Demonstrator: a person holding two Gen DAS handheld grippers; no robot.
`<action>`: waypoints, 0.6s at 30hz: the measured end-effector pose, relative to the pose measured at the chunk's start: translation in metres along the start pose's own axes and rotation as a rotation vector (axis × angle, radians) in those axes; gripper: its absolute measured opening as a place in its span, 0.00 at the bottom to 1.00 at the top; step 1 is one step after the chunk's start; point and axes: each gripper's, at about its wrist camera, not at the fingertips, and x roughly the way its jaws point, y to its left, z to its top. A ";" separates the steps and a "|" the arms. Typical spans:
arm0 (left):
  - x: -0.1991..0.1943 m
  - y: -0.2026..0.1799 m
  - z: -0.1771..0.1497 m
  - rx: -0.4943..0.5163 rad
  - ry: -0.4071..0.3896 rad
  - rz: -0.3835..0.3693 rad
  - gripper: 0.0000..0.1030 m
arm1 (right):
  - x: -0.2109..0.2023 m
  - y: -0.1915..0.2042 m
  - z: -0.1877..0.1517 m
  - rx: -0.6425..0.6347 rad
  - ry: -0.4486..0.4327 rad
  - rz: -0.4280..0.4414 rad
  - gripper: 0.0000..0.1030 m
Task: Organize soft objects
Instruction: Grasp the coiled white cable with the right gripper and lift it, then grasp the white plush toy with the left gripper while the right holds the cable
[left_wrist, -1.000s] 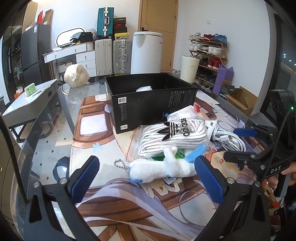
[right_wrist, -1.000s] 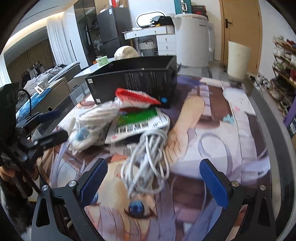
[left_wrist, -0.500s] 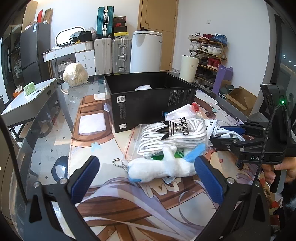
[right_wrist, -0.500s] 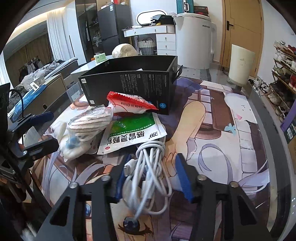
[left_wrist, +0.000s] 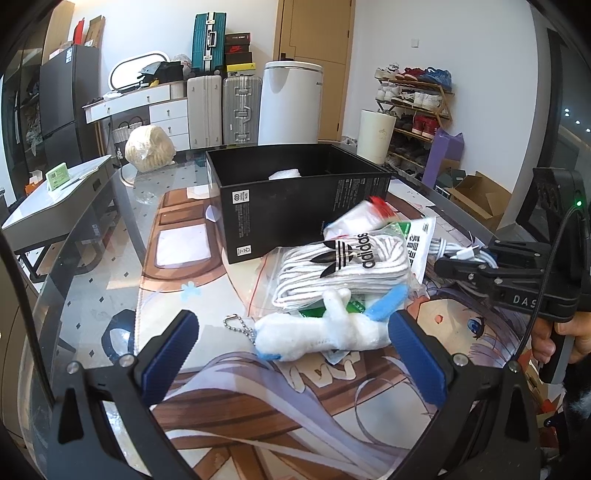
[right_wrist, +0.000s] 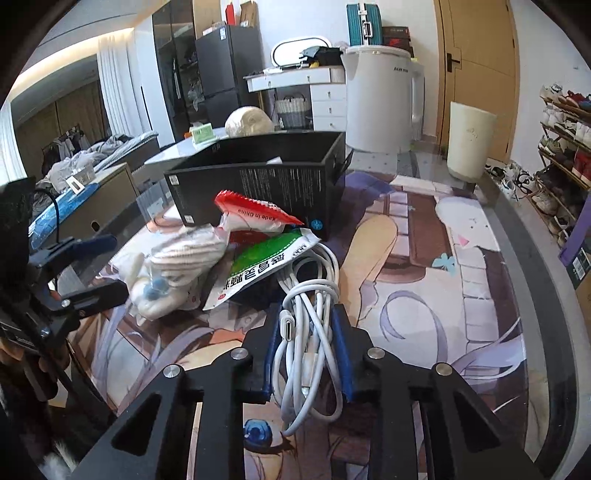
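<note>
Right tongs (right_wrist: 307, 350) just closed, now clenched on coiled white charging cable (right_wrist: 314, 317) lying on table beside green packet. Left tongs (left_wrist: 291, 354) wide, released, near white plush. Lift slowly; carry to black box (right_wrist: 258, 184).

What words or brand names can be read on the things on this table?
"adidas": on the bagged white socks.
"Made in China", upside down: on the red-topped packet.
"399": on the green and white packet, beside Chinese characters.
Fine print on the black box: too small.
</note>
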 end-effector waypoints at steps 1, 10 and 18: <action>0.000 0.000 0.000 0.001 0.001 -0.002 1.00 | -0.004 -0.001 0.000 0.003 -0.017 -0.005 0.26; 0.000 0.001 -0.001 0.003 0.015 -0.019 1.00 | -0.033 -0.011 0.000 0.039 -0.120 -0.042 0.26; 0.005 -0.004 -0.001 0.012 0.037 -0.038 1.00 | -0.041 -0.009 0.003 0.042 -0.152 -0.021 0.26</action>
